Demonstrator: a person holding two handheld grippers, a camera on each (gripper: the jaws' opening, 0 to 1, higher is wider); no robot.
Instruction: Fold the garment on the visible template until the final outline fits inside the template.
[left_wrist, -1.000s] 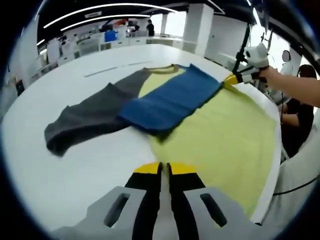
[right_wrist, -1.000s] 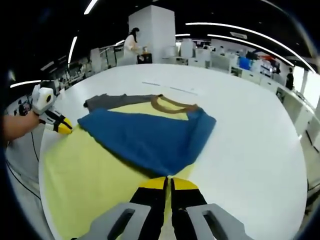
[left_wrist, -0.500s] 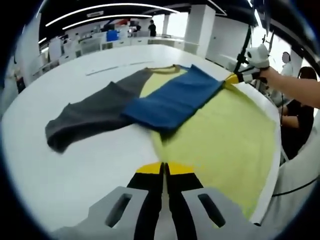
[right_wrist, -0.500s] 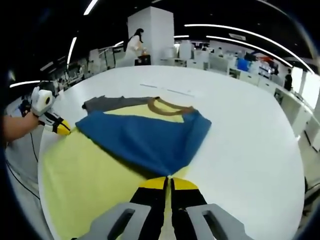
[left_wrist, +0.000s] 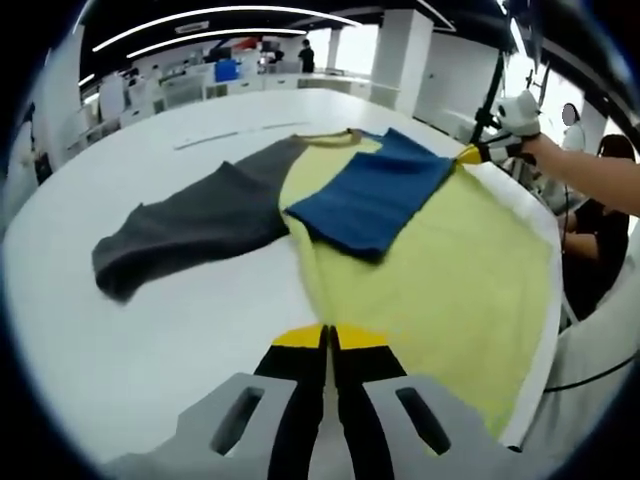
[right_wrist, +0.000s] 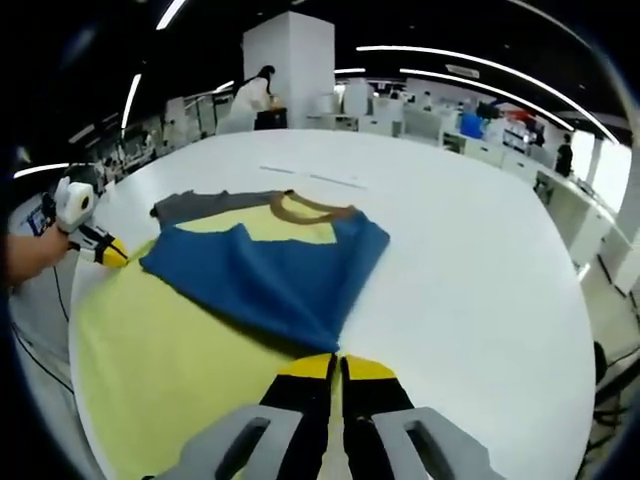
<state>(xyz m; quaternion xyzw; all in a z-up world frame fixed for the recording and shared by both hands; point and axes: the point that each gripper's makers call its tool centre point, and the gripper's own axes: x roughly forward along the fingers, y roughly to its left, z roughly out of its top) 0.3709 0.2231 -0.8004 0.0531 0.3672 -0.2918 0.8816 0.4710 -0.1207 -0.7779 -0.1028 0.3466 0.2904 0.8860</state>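
Folding the blue sleeve (left_wrist: 365, 195) across the yellow body of the garment (left_wrist: 440, 290), I am keeping both grippers pinching cloth, so the fabric is travelling flat. The left gripper (left_wrist: 326, 337), jaws pressed together on the yellow hem, is anchoring it on the white table (left_wrist: 150, 330). The right gripper (right_wrist: 337, 366) is gripping the sleeve's end with jaws closed, stretched low over the table. The grey sleeve (left_wrist: 185, 225) is lying spread outward. I cannot tell where the template is.
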